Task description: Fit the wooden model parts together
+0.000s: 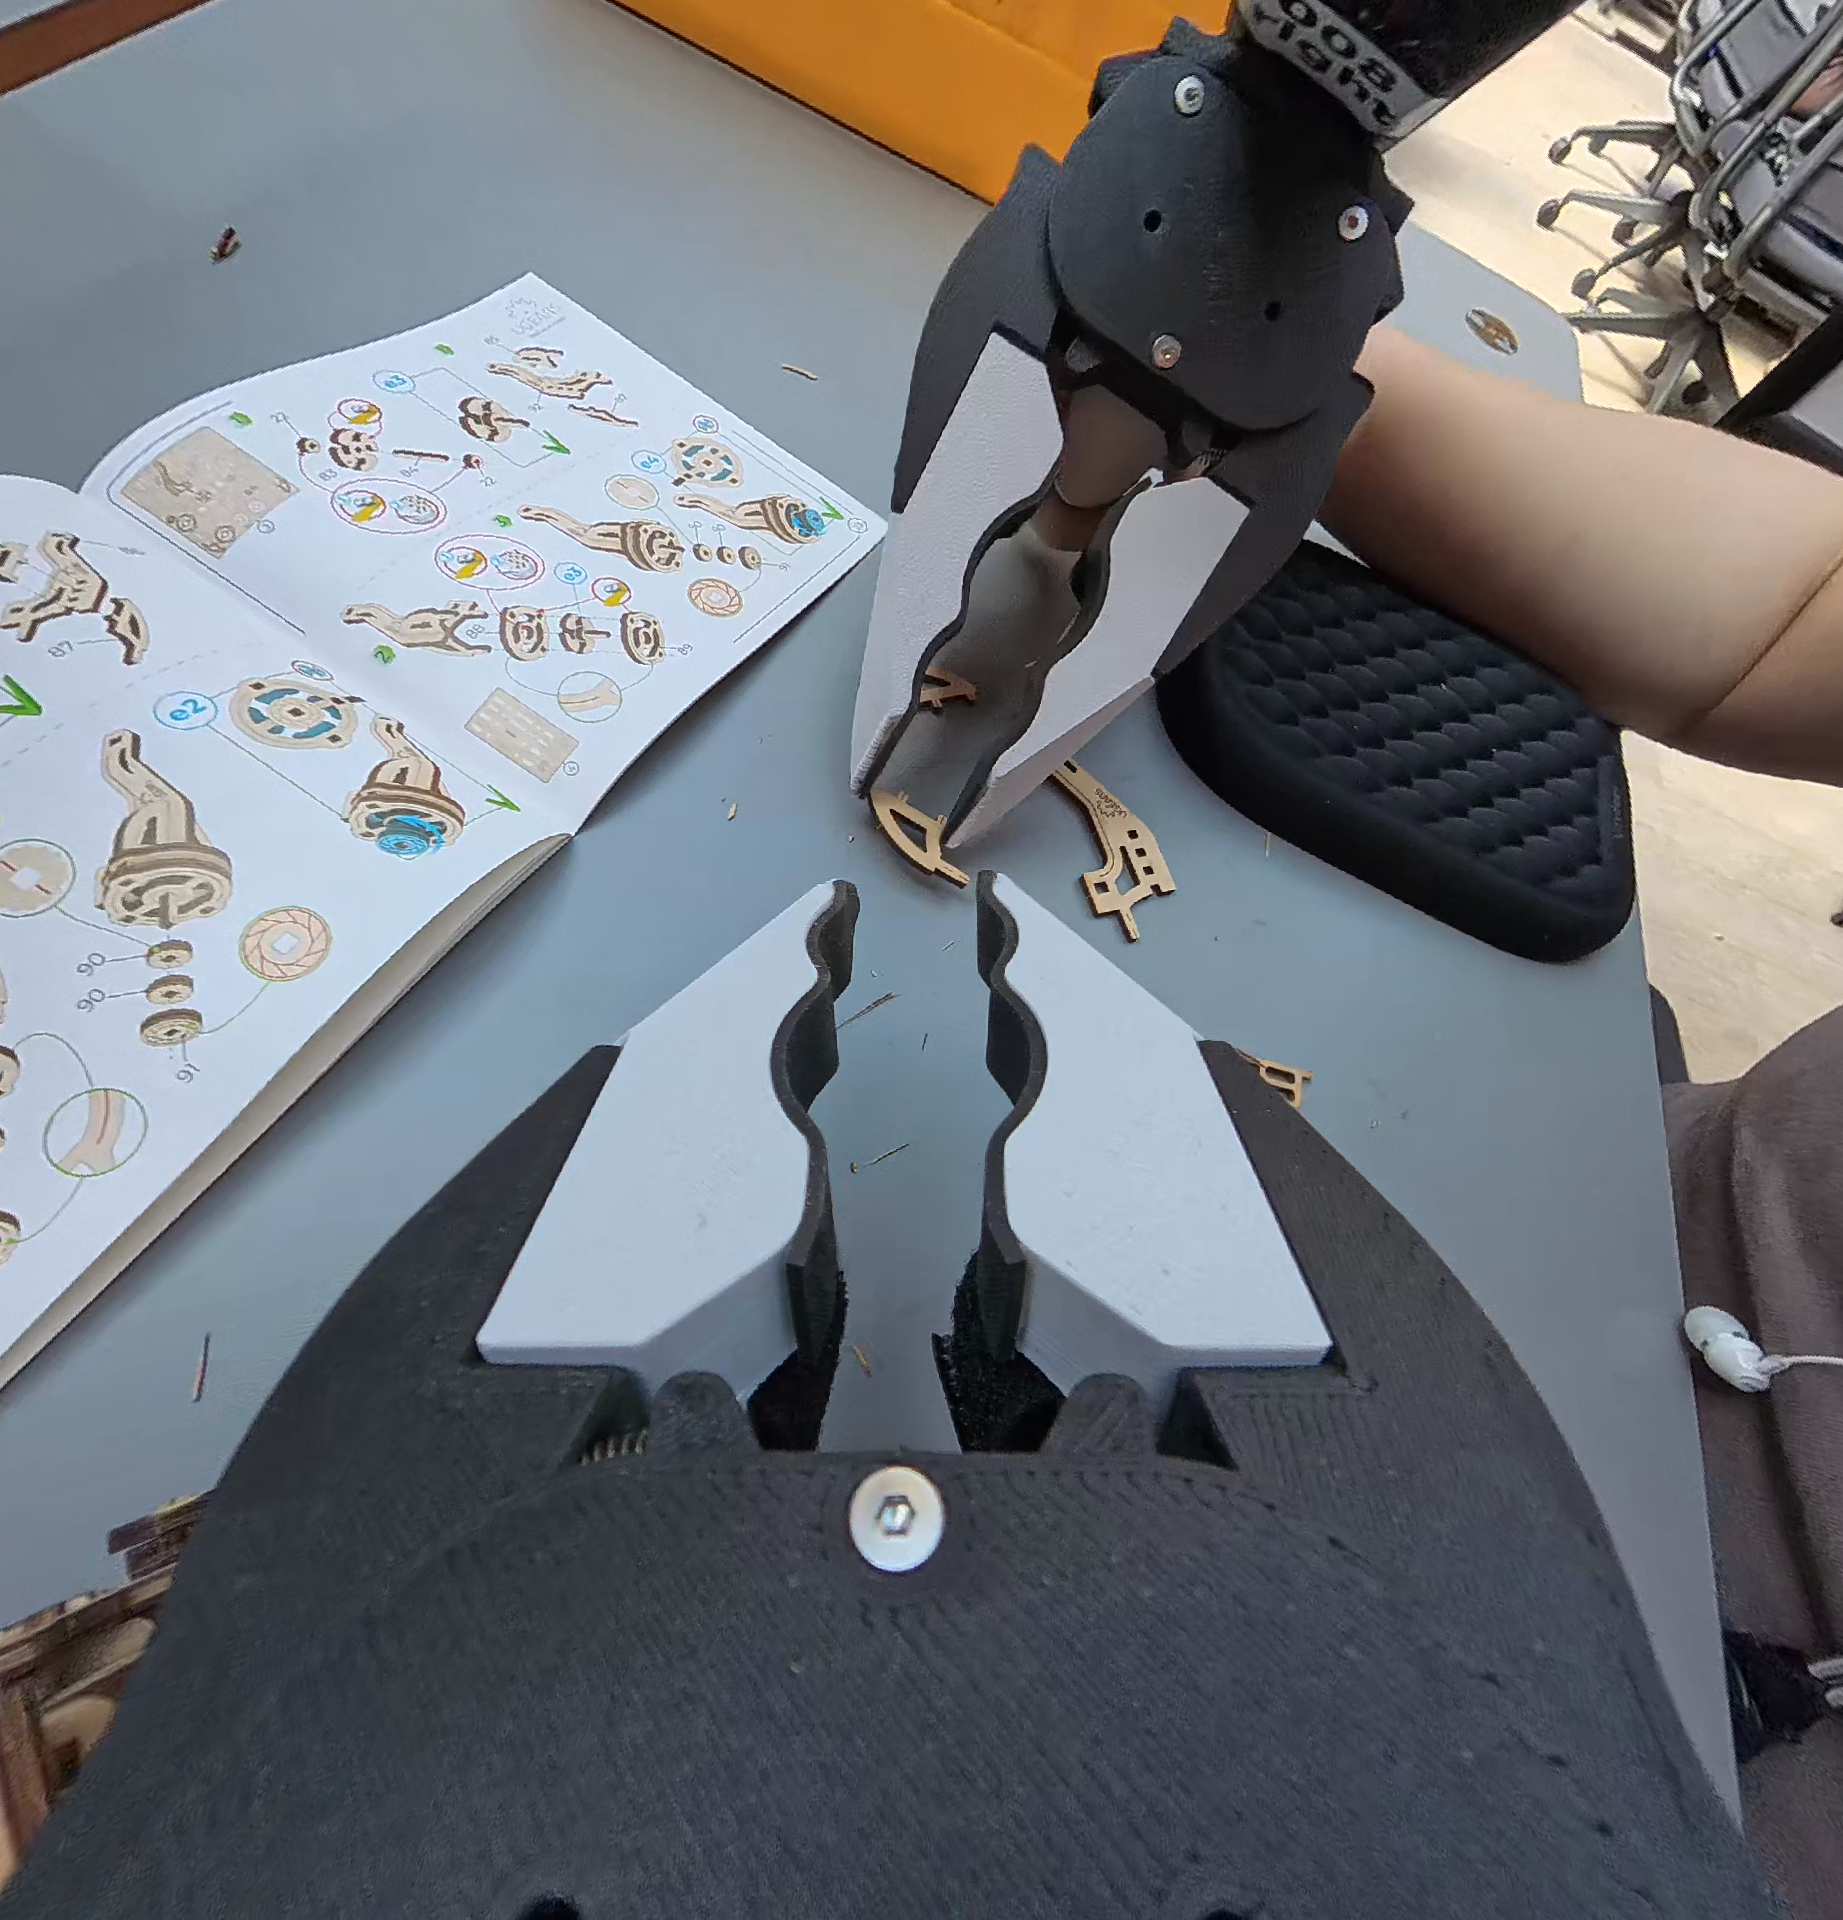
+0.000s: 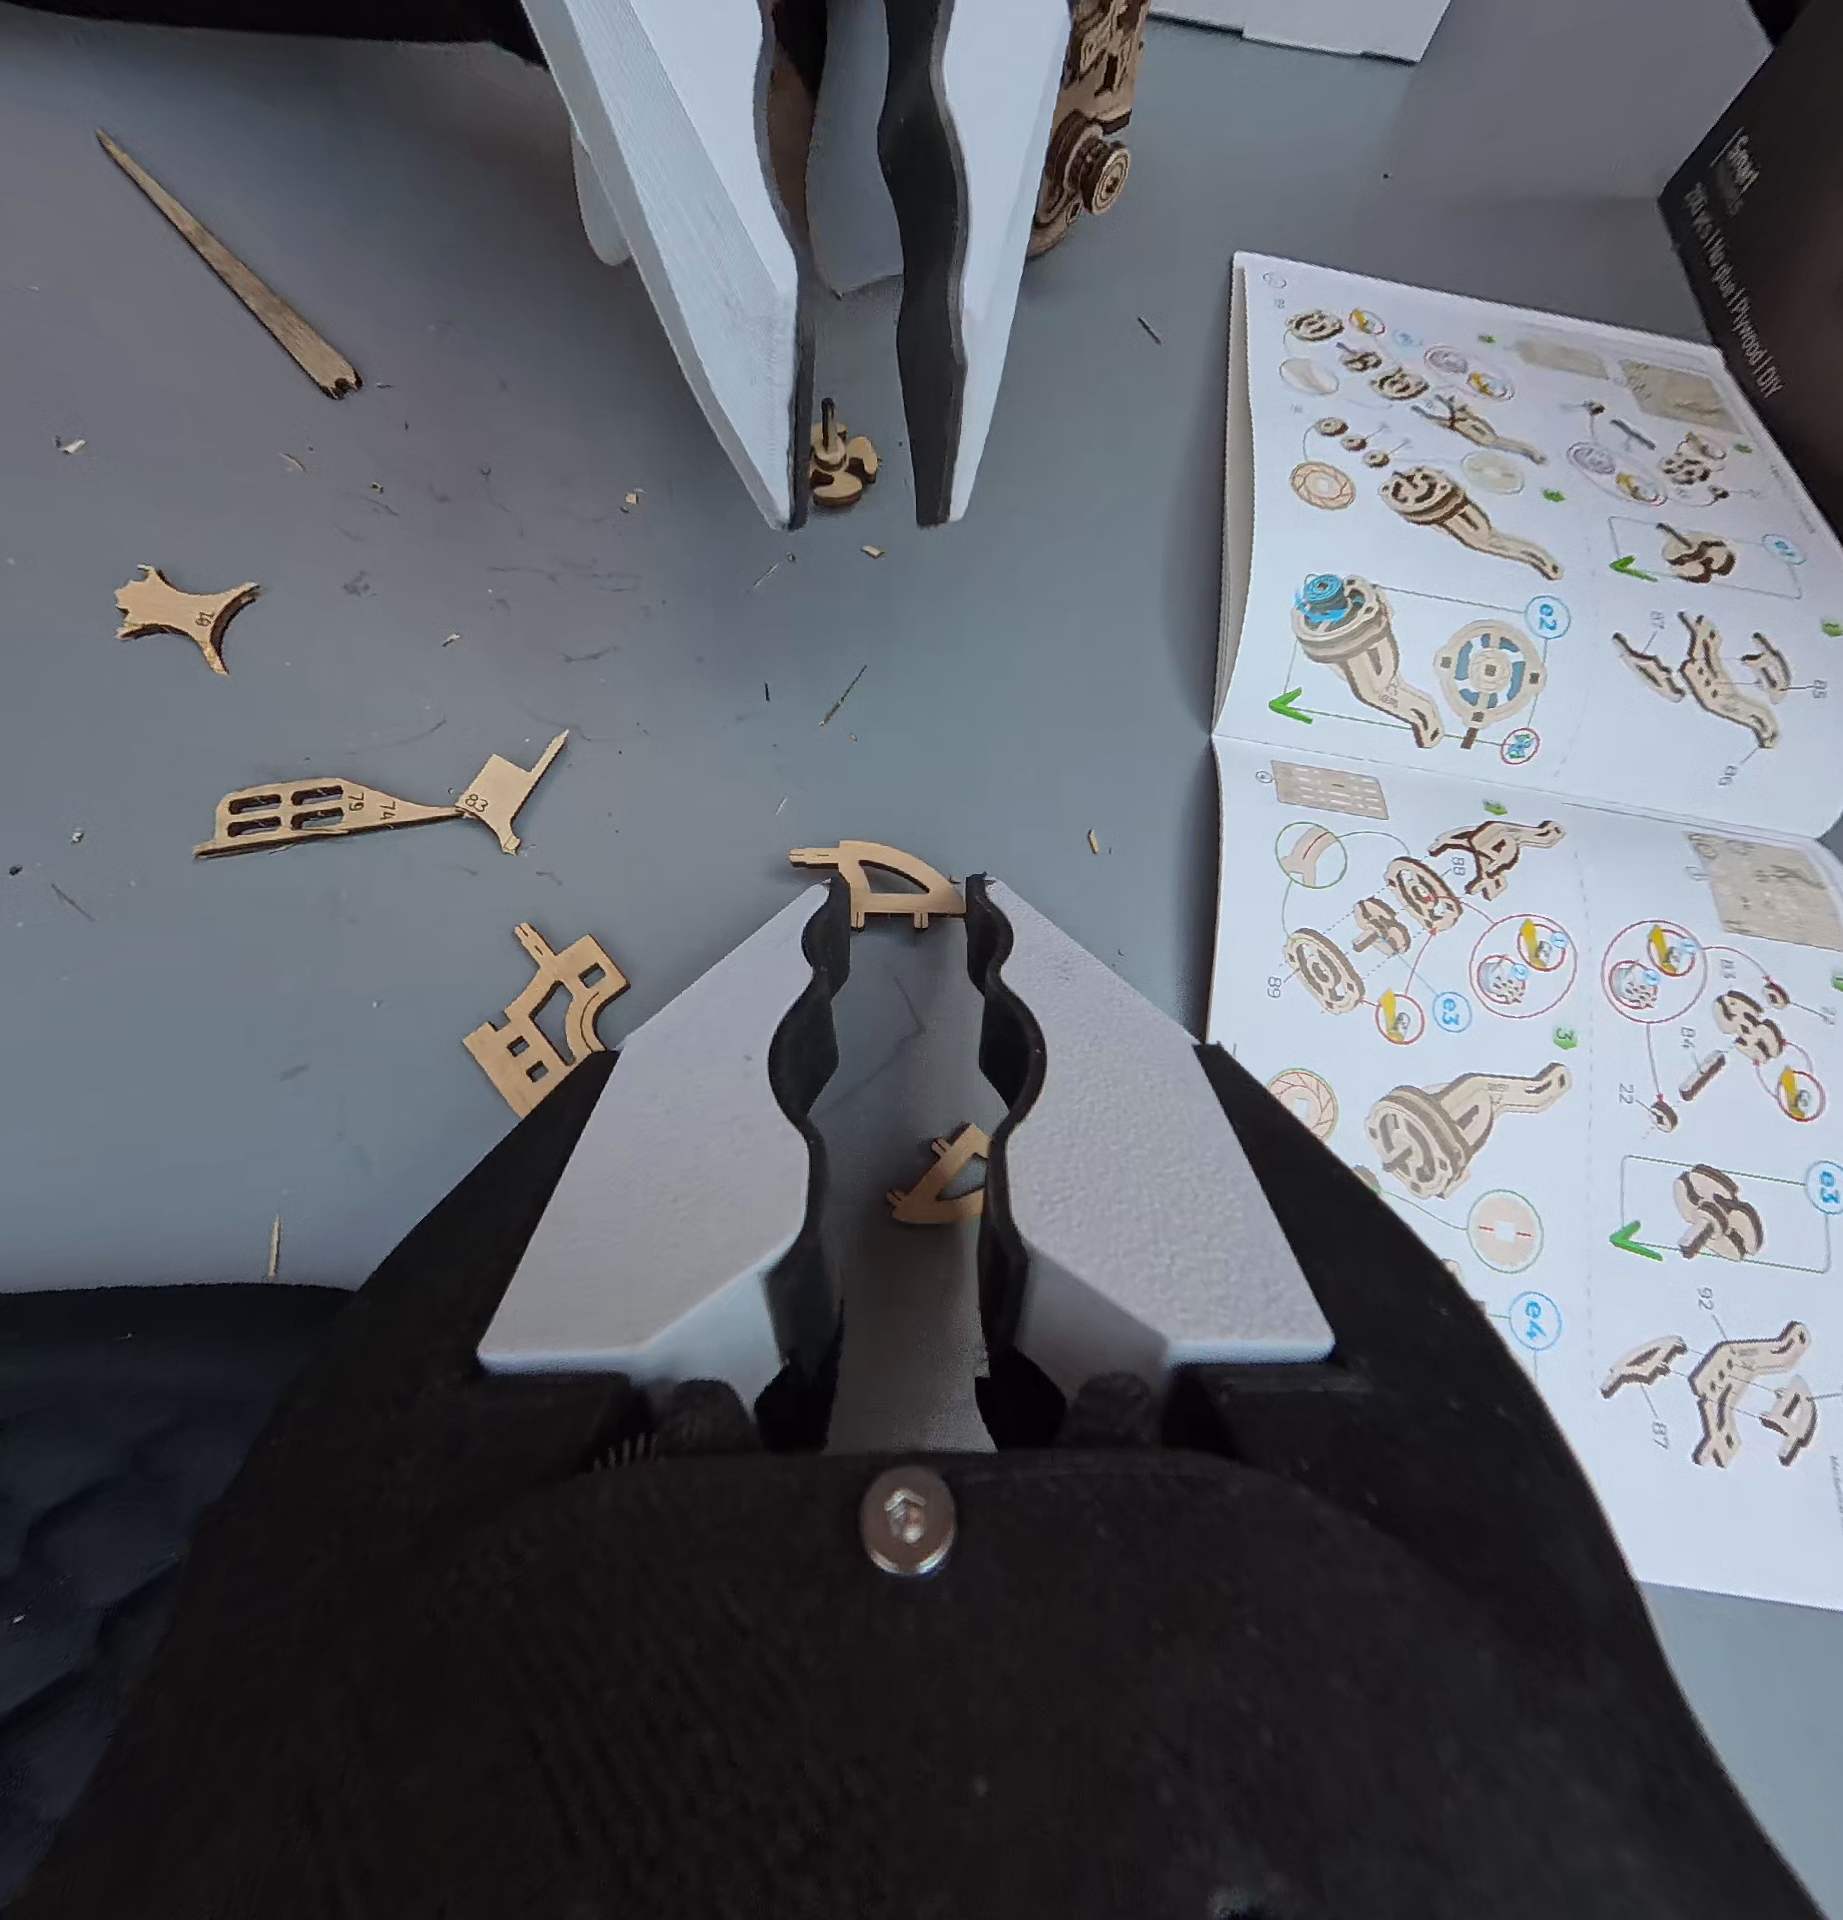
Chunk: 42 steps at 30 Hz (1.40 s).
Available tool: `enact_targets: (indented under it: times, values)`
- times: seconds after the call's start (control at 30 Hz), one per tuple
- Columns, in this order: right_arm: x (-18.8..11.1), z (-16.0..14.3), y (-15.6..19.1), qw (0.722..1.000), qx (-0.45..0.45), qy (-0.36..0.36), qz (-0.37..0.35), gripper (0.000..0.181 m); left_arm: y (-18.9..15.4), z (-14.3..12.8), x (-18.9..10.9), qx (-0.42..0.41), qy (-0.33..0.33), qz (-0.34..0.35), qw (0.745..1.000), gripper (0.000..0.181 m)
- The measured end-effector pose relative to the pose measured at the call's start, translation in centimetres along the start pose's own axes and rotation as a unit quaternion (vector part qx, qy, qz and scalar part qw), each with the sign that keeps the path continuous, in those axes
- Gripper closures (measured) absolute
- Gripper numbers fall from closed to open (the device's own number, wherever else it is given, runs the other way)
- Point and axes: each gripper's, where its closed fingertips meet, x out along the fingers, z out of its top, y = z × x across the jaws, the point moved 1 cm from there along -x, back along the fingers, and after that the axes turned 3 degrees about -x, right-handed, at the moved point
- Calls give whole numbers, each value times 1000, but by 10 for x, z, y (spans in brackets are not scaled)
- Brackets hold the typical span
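Note:
A small curved wooden part lies flat on the grey table. My right gripper is open, tips down at the table, one on each side of the part and touching it. The same part and right gripper show in the left wrist view. A second, similar part lies on the table between the right fingers, farther back. My left gripper is open and empty, just short of the part, facing the right gripper. A small wooden hub with a peg shows through the left gripper's gap.
An open instruction booklet lies left of the grippers. Wooden offcuts and a sliver are scattered about. A black mesh pad lies under the person's forearm. A built wooden model stands behind the left gripper. The tips of one gripper are about 6 cm away from the tips of the other. The sliver is about equally far from each gripper, around 20 cm.

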Motion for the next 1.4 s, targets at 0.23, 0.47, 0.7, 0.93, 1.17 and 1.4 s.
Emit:
enact_targets:
  times: [0.23, 0.47, 0.7, 0.93, 1.17, 1.4]
  values:
    - [-40, 52, 2, 985, -72, -113, -110, 160, -10, 18, -4, -101, -59, -75, 990, 151]
    - [-61, 85, 29, 971, 22, -236, 28, 160, -32, 41, -37, 206, -148, 0, 967, 123]
    - [-72, 94, 41, 923, 143, -303, 191, 160, -65, 30, -25, 385, -129, 68, 911, 141]
    - [-60, 85, 26, 969, -1, -245, 2, 160, -65, 29, -24, 134, -112, -95, 980, 155]
    - [-61, 87, 15, 956, -140, -193, -169, 160, -52, 29, -21, -93, -95, -216, 967, 160]
    - [-54, 86, 17, 942, -208, -147, -219, 160, -51, 28, -13, -165, -84, -260, 948, 155]
